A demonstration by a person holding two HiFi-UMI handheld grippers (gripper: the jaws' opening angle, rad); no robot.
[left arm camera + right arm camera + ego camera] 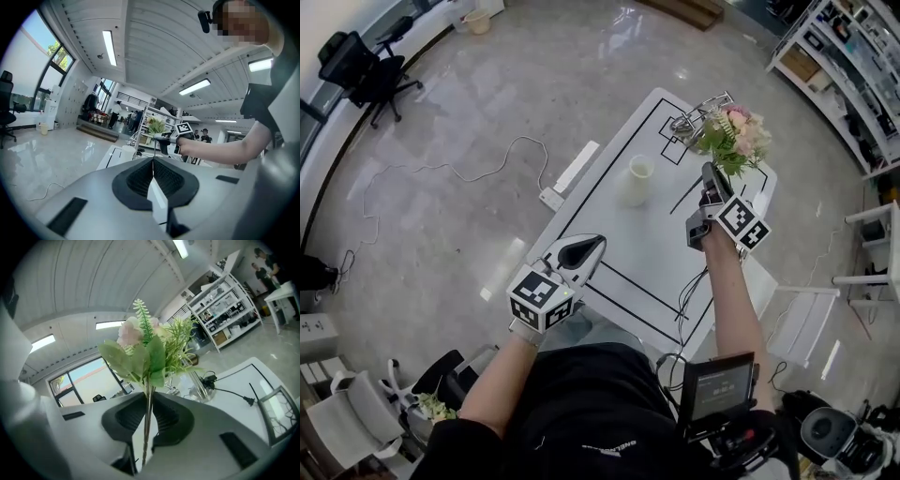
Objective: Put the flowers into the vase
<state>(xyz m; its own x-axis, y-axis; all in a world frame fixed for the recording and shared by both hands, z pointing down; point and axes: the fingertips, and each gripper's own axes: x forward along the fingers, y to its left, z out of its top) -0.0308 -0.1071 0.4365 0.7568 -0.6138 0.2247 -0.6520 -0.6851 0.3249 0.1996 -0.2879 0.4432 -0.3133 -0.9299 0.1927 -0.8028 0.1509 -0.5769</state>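
Observation:
My right gripper [710, 177] is shut on the stems of a bunch of flowers [733, 137], pink blooms with green leaves, raised above the right side of the white table [623, 253]. In the right gripper view the flowers [149, 348] stand upright, stems pinched between the jaws of the right gripper [148, 401]. A white vase [636, 181] stands upright on the table's middle, left of the flowers. My left gripper [578, 251] is shut and holds nothing, hovering at the table's near left edge. The left gripper view shows the left gripper [153, 161] pointing toward the flowers [155, 125].
A wire rack [697, 115] and a black cable [688, 195] lie at the table's far end. A power strip [551, 197] and cord lie on the floor to the left. Shelving [847, 66] lines the right wall. A white chair [804, 323] stands right of the table.

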